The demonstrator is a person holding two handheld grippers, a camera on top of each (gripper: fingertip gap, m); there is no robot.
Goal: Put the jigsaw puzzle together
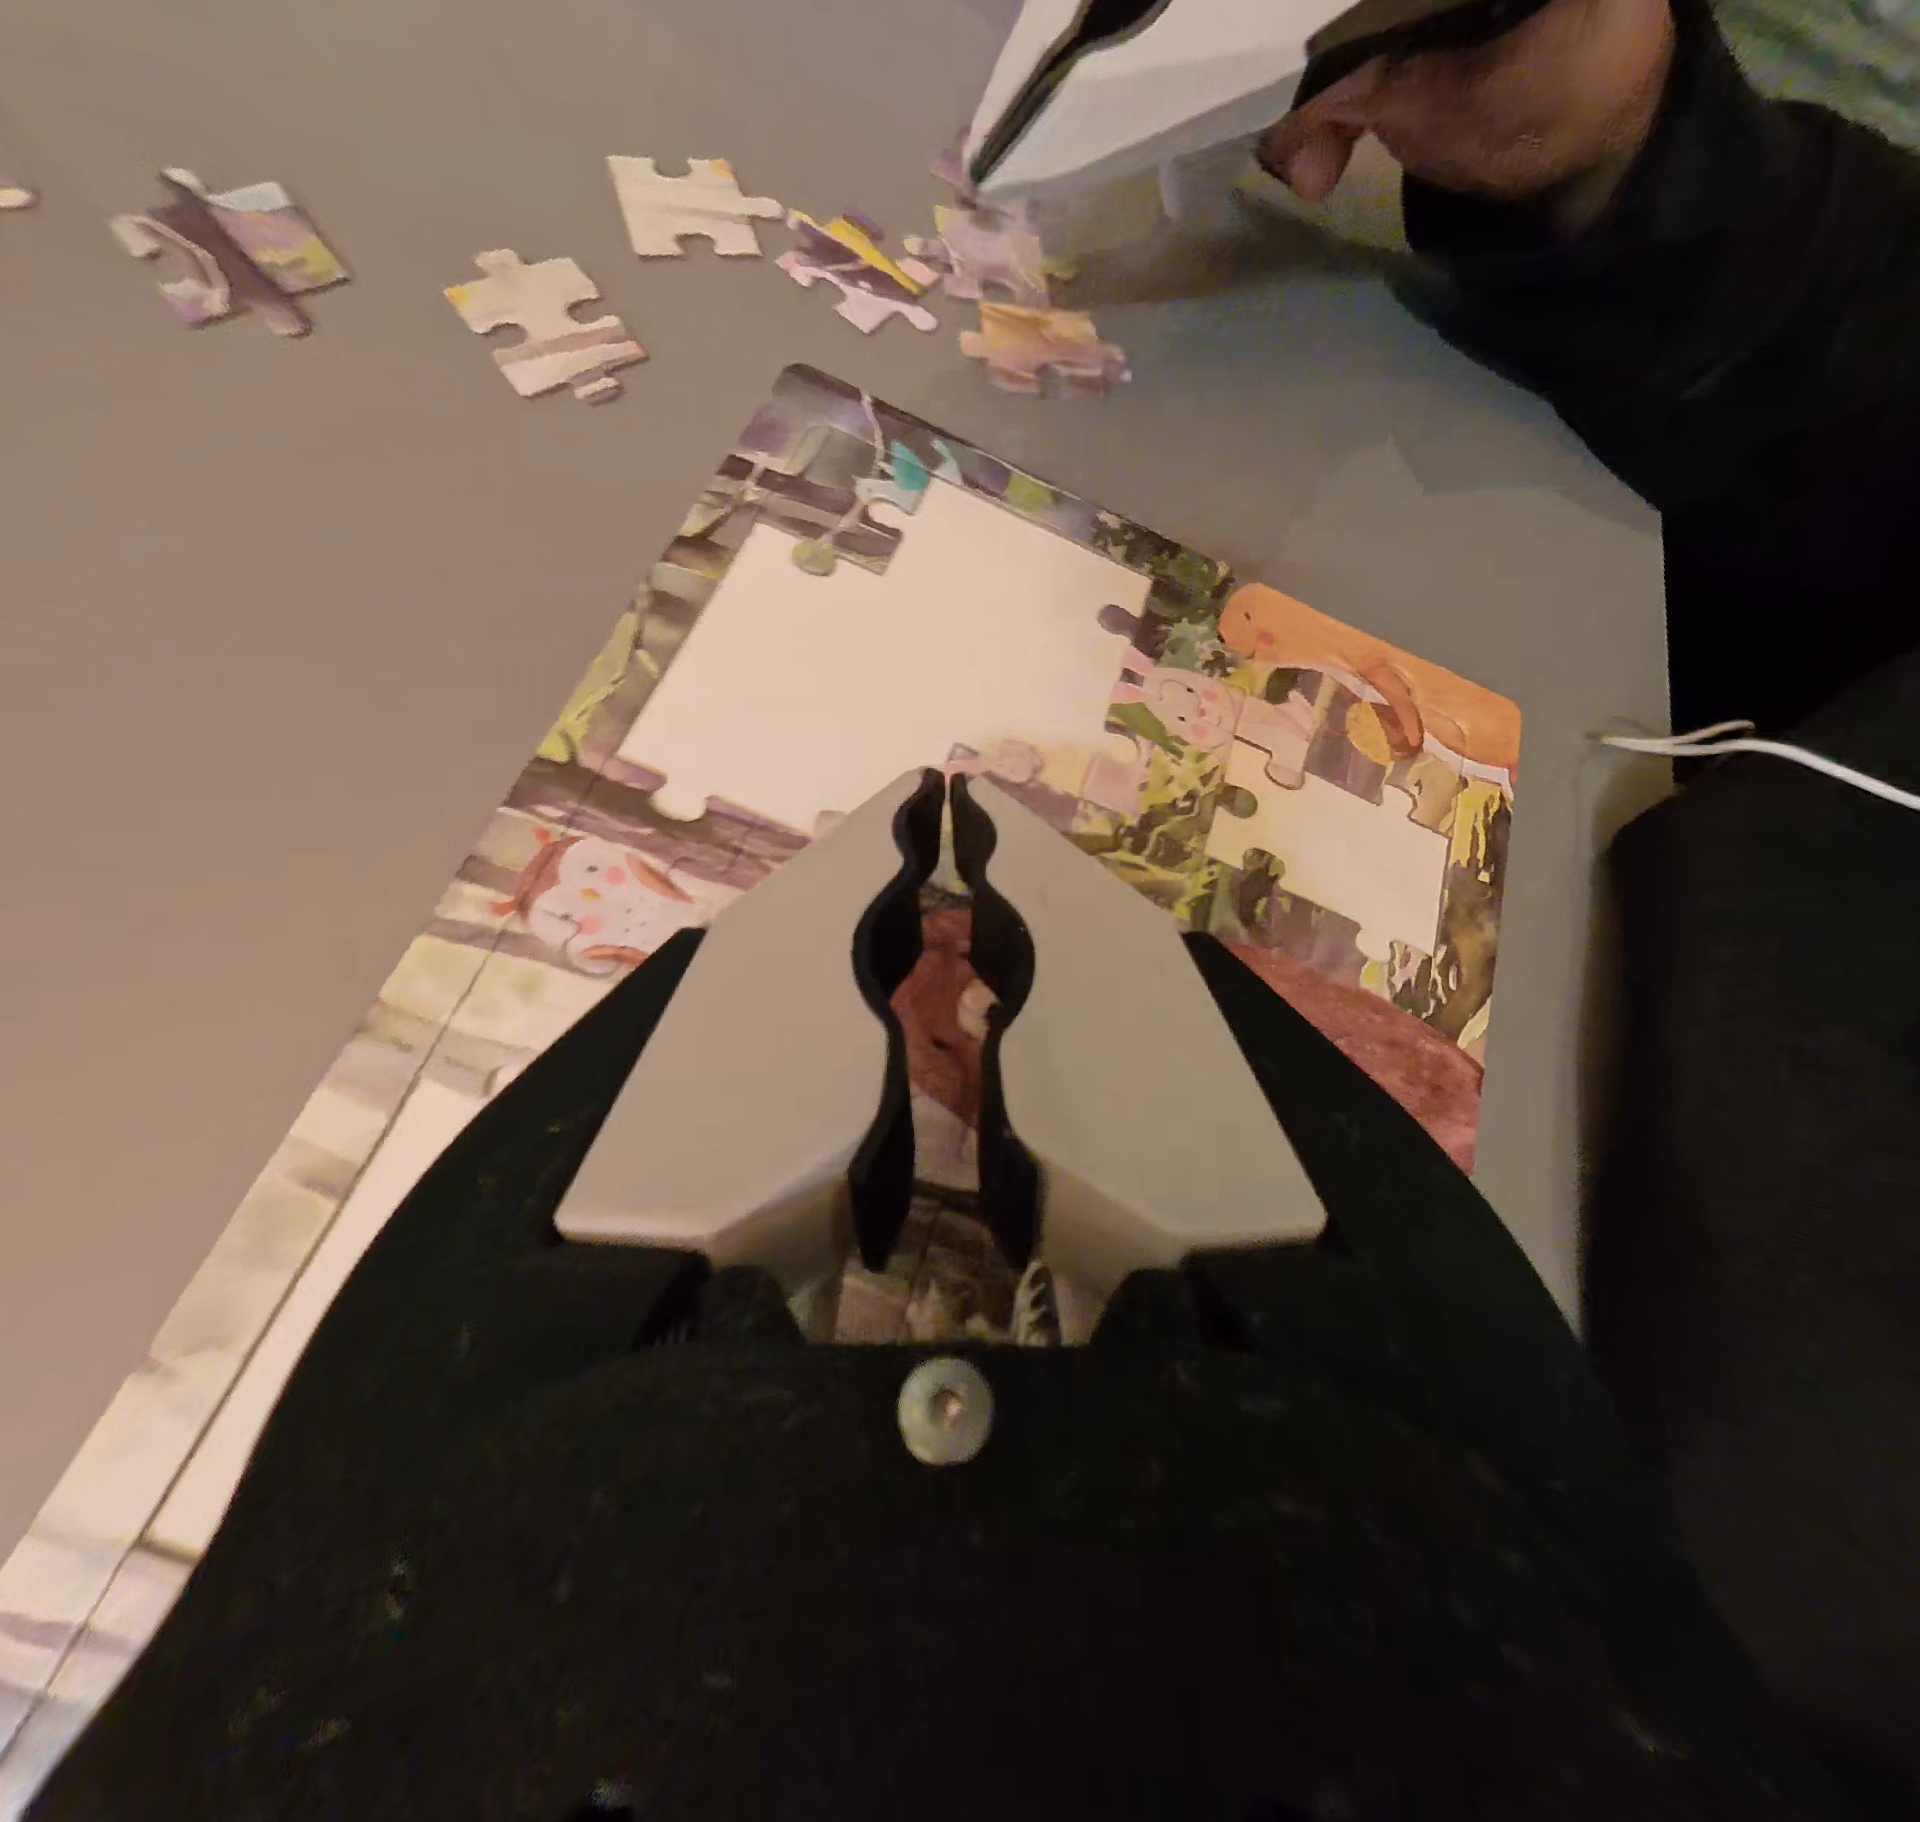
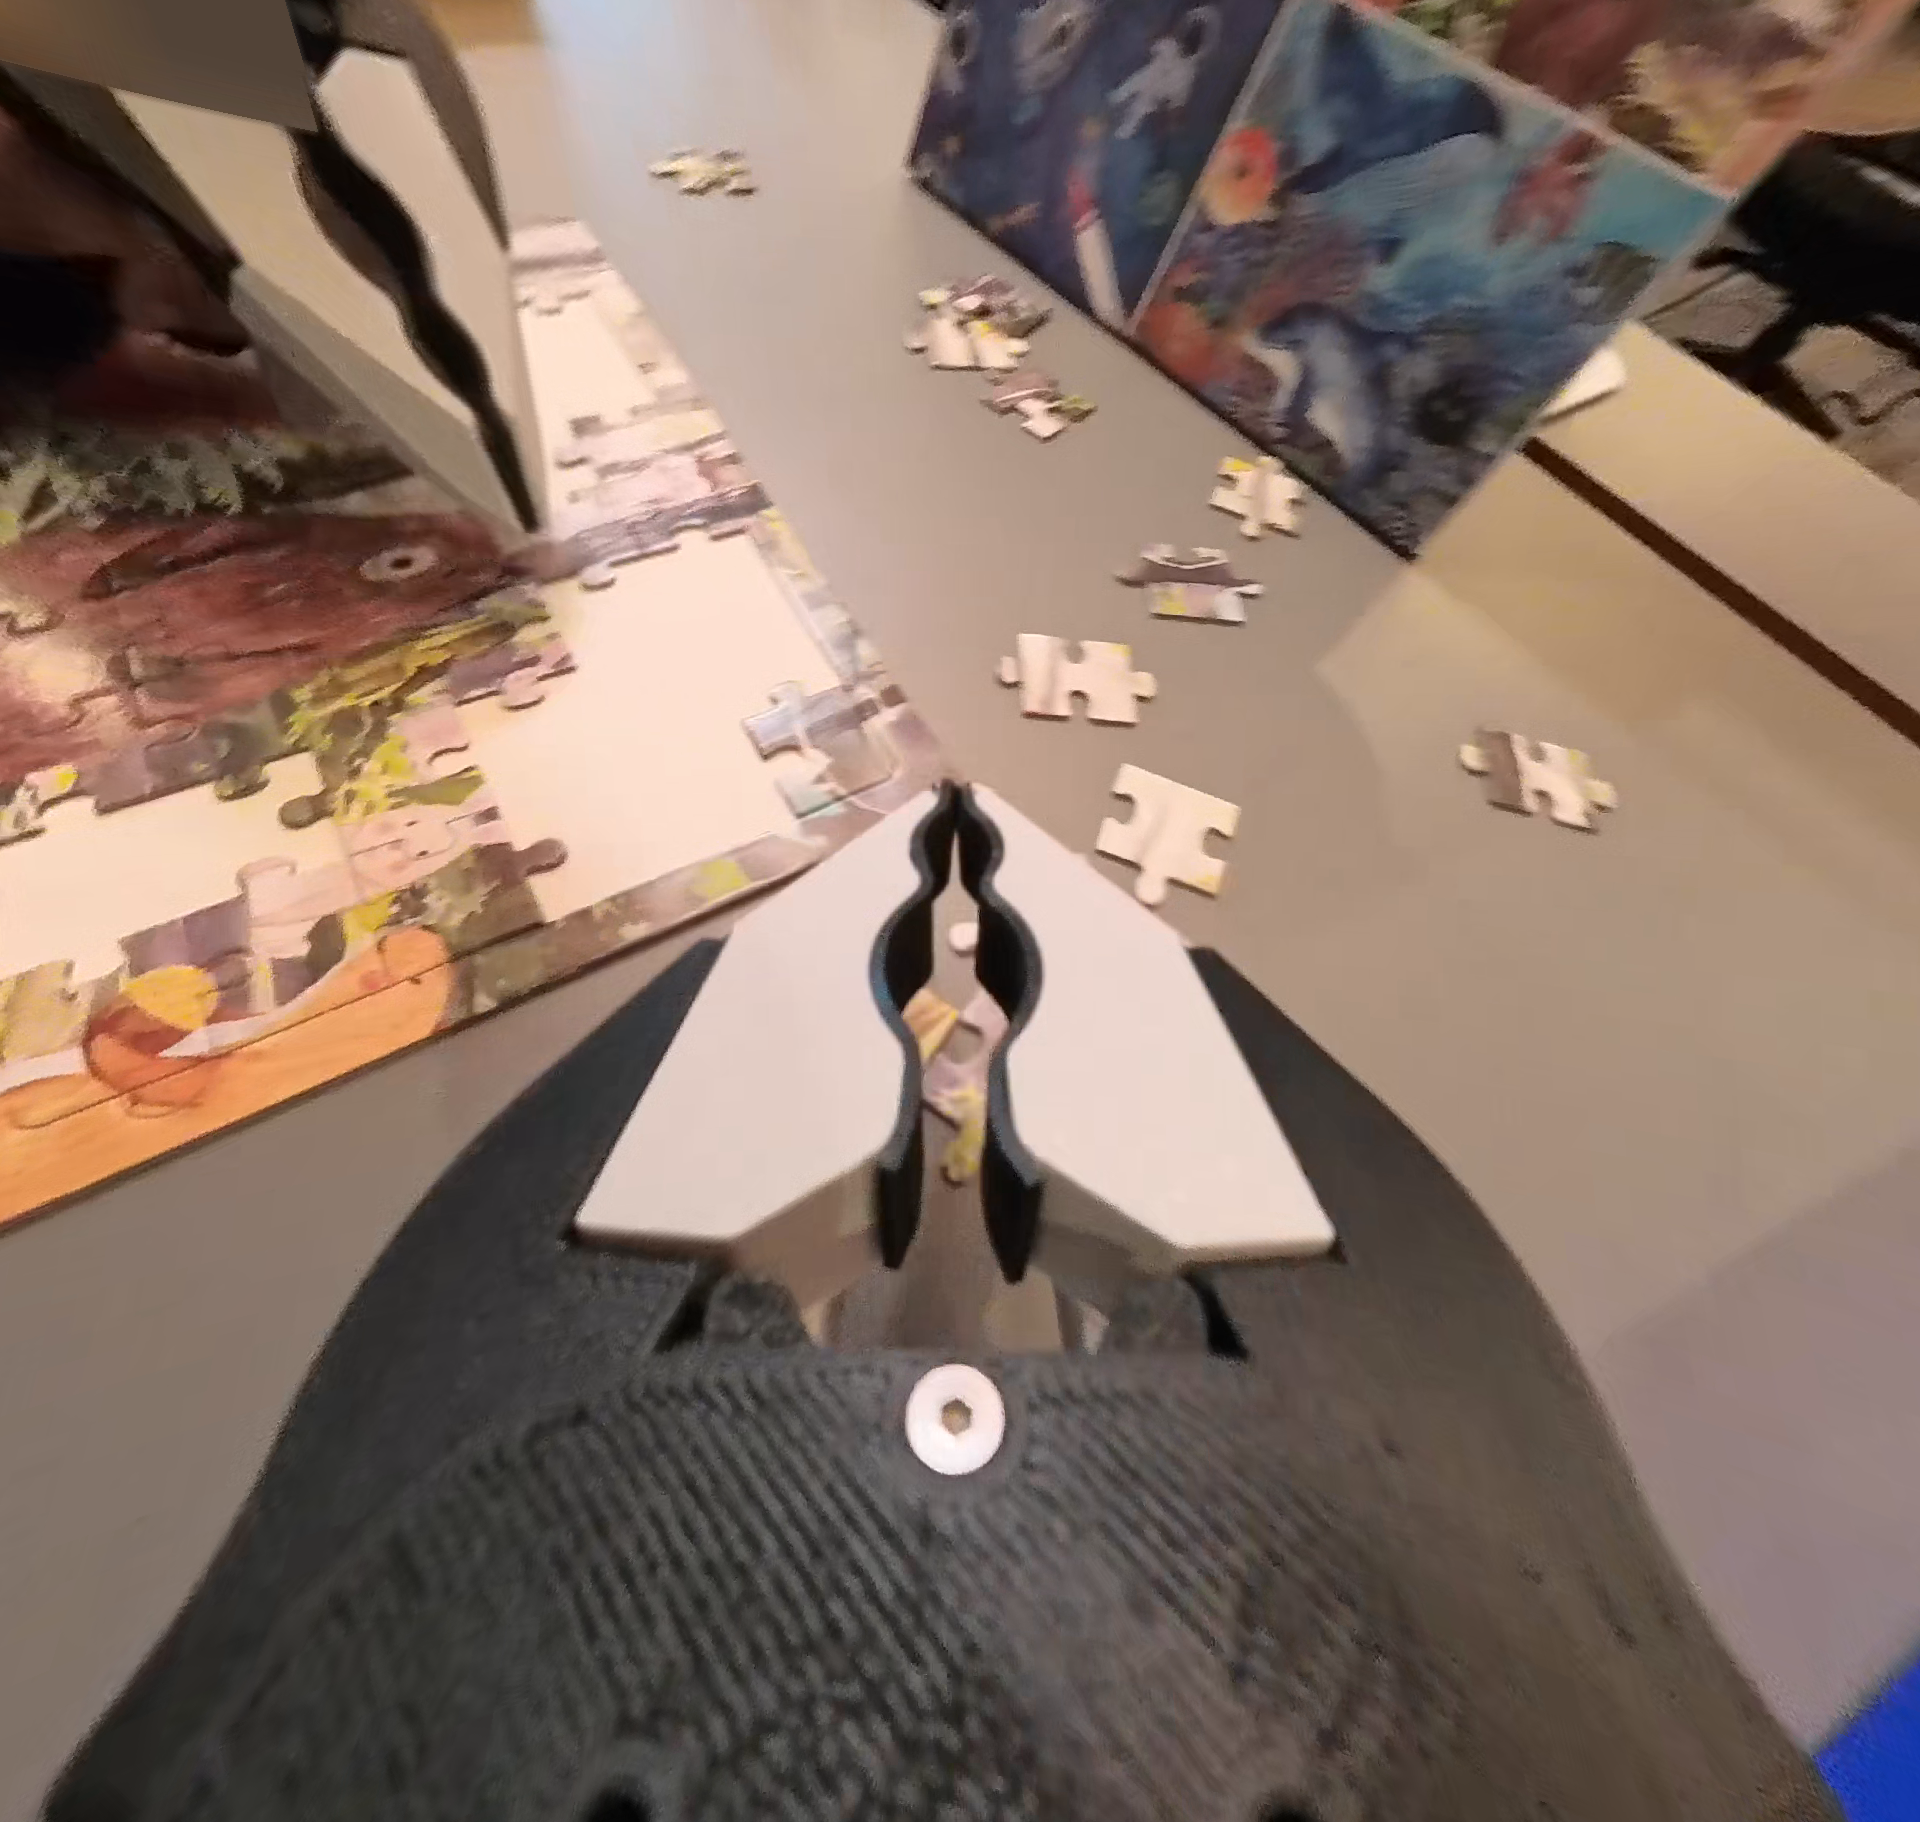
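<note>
The left gripper point(image 1: 948, 783), black textured plastic with pale wedge fingers and wavy black pads, hangs over the puzzle board point(image 1: 883, 650) with its tips drawn together on nothing, while the right gripper point(image 2: 958, 798) is likewise pinched closed and empty just past the board's corner. The board, partly filled with glossy interlocking pieces around bare cream gaps, lies flat on a smooth grey table point(image 2: 1455, 1097). Loose pieces point(image 2: 1169, 830) lie scattered beside it, and a colourful puzzle box point(image 2: 1351, 214) stands behind them.
</note>
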